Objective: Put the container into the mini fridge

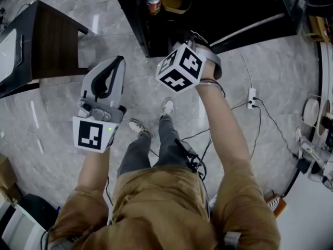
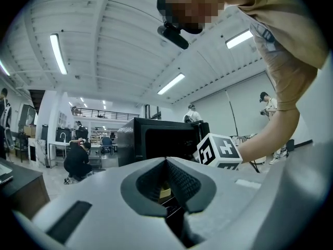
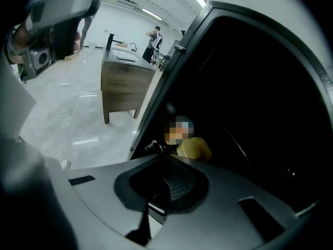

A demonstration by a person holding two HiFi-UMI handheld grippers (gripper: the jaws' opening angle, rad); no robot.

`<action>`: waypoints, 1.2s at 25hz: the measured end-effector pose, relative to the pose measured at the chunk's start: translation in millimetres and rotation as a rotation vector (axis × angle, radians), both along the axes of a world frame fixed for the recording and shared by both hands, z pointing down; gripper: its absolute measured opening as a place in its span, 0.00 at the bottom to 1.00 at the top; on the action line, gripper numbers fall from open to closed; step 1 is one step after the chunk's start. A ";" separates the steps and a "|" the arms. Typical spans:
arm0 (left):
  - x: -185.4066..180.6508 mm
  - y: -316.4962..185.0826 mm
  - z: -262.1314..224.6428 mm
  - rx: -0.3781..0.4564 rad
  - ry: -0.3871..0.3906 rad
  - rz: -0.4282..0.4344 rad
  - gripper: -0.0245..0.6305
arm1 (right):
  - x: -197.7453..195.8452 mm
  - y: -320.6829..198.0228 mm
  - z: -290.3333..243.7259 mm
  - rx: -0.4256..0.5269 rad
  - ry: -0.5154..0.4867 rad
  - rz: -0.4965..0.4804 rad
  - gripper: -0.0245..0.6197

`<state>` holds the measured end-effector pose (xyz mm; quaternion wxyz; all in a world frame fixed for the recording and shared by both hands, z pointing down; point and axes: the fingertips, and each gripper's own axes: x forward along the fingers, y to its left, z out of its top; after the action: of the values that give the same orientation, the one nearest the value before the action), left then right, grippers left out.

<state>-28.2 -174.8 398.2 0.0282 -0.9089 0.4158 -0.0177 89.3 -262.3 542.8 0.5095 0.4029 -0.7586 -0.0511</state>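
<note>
Head view first: we had the left gripper (image 1: 116, 61) hanging over the grey floor (image 1: 270, 61), a fair way back from the mini fridge (image 1: 134, 20). The right gripper (image 1: 196, 41) was right up at the fridge's open front, with its marker cube (image 1: 179, 66) facing us. The yellow container (image 1: 174, 1) sat inside the fridge, just beside a small can (image 1: 153, 4). A dark wooden bench (image 1: 52, 46) stood off to the left.

In the left gripper view, we saw the jaws closed together with nothing between them, pointing level at the black fridge. The other gripper's cube showed just right of the opening. A bit of yellow peeked past the jaw tips from deep inside the fridge.

In the right gripper view, we found those jaws pressed together too, and empty, angled down into the dark interior. The container lay just beyond the tips, not touching them.
</note>
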 end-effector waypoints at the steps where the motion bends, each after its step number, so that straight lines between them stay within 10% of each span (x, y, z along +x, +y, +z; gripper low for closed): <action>1: -1.6 4.4 -2.0 -0.007 0.003 -0.004 0.04 | -2.1 5.9 -3.4 -0.001 -0.008 0.001 0.04; 30: -29.5 71.6 -88.0 0.044 0.011 -0.053 0.04 | -34.7 87.4 -98.2 0.053 -0.160 0.039 0.04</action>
<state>-57.7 -103.1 310.3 0.0455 -0.8969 0.4399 -0.0043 54.6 -174.8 444.6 0.4372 0.4336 -0.7874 -0.0286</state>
